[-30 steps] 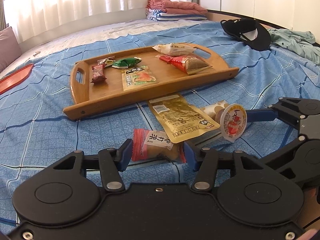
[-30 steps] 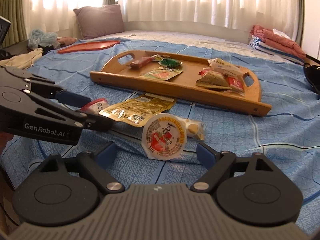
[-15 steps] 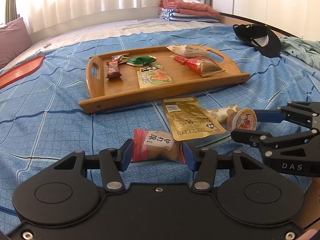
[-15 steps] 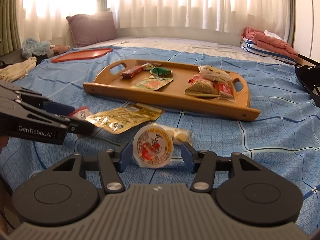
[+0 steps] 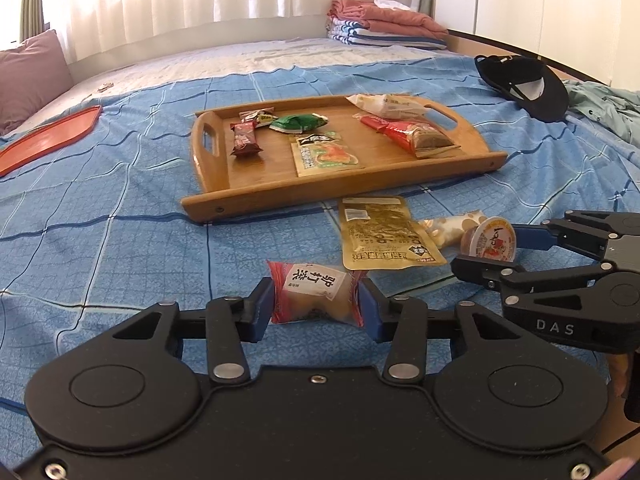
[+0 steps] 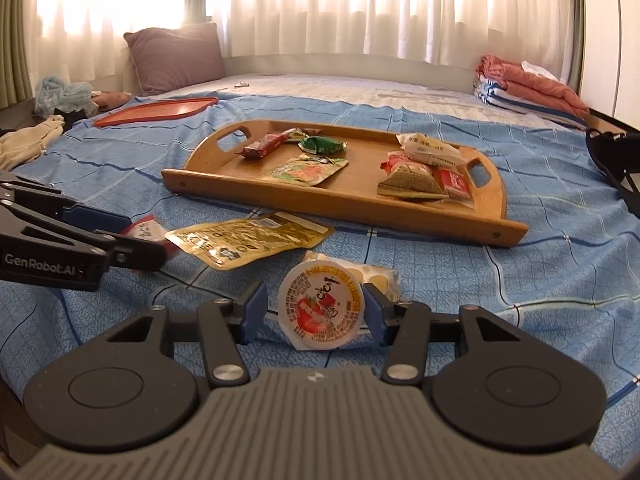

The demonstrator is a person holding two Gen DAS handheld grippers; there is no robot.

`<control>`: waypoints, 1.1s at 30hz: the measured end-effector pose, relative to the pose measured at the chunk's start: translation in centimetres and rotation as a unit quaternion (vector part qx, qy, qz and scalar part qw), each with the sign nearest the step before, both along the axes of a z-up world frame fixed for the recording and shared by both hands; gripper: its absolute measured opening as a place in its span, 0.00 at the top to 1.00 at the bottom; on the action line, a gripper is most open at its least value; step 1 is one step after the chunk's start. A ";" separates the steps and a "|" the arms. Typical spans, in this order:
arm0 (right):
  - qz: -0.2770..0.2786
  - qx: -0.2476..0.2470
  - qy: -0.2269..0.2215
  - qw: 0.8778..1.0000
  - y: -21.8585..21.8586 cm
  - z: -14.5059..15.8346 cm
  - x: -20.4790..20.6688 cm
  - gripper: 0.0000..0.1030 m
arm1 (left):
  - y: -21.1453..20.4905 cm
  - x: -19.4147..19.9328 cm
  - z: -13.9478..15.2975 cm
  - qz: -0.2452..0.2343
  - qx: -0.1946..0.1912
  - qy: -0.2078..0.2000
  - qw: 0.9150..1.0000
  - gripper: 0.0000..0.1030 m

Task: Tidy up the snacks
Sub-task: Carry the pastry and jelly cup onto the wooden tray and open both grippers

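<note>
Left wrist view showed much cut off: the bed [image 5: 120, 248] ran past every edge, its blue checked sheet wrinkled, and the black body of the left tongs [image 5: 316, 310] blocked the whole near strip. White curtains [image 6: 360, 8] glowed so bright that nothing behind them could be made out. A folded stack of blankets [image 5: 384, 30] lay at the far end, a mauve pillow [image 6: 176, 58] sat half cropped at the left wrist view's edge, and an orange tray [image 6: 156, 112] lay flat beside it. A black cap [image 5: 524, 86] rested near the right side. The wooden tray [image 5: 400, 192] sat mid-bed, carrying several wrapped snacks whose print was too small to read. Just in front of it lay a gold pouch [image 5: 380, 236], partly covering a pale packet [image 5: 452, 226] behind. The right tongs [image 6: 314, 310] had just been closing around the jelly cup [image 6: 322, 308], its lid facing the camera; the right pad touched the rim, but whether the left pad pressed on it I could not tell. The left tongs had likewise been closing, both blue pads pressed on the ends of the red-ended snack packet [image 5: 316, 298], which sat on the sheet.
</note>
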State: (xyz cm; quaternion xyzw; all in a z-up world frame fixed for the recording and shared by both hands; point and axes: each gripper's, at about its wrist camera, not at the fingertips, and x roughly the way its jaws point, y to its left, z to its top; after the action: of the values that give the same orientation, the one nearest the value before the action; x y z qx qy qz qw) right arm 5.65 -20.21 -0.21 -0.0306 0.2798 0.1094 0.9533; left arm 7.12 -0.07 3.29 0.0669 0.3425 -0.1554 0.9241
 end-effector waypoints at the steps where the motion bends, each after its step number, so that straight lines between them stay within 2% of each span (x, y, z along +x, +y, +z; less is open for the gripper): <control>1: -0.002 0.004 0.002 1.000 -0.1 -0.1 0.0 0.39 | 0.1 0.0 0.0 0.002 0.000 0.001 1.000 0.58; 4: -0.007 0.009 0.006 1.000 -0.3 -0.1 0.0 0.52 | 0.4 -0.1 0.0 0.008 -0.004 0.002 1.000 0.59; 17: -0.008 0.028 -0.008 1.000 -0.9 1.2 -0.7 0.53 | 1.0 -1.0 1.5 0.016 -0.014 -0.012 1.000 0.59; 24: -0.014 0.035 -0.032 0.999 -1.3 2.9 -0.9 0.53 | 0.7 -1.7 3.7 0.002 -0.021 -0.041 0.999 0.59; 33: -0.028 0.064 -0.044 0.997 -2.7 5.5 1.5 0.53 | 0.5 1.1 5.7 0.012 -0.032 -0.054 0.998 0.59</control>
State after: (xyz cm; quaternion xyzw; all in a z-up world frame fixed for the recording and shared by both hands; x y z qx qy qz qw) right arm 7.16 -22.95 5.25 0.0335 0.2307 0.0987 0.9674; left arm 8.19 0.42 8.94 0.0412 0.2874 -0.1513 0.9449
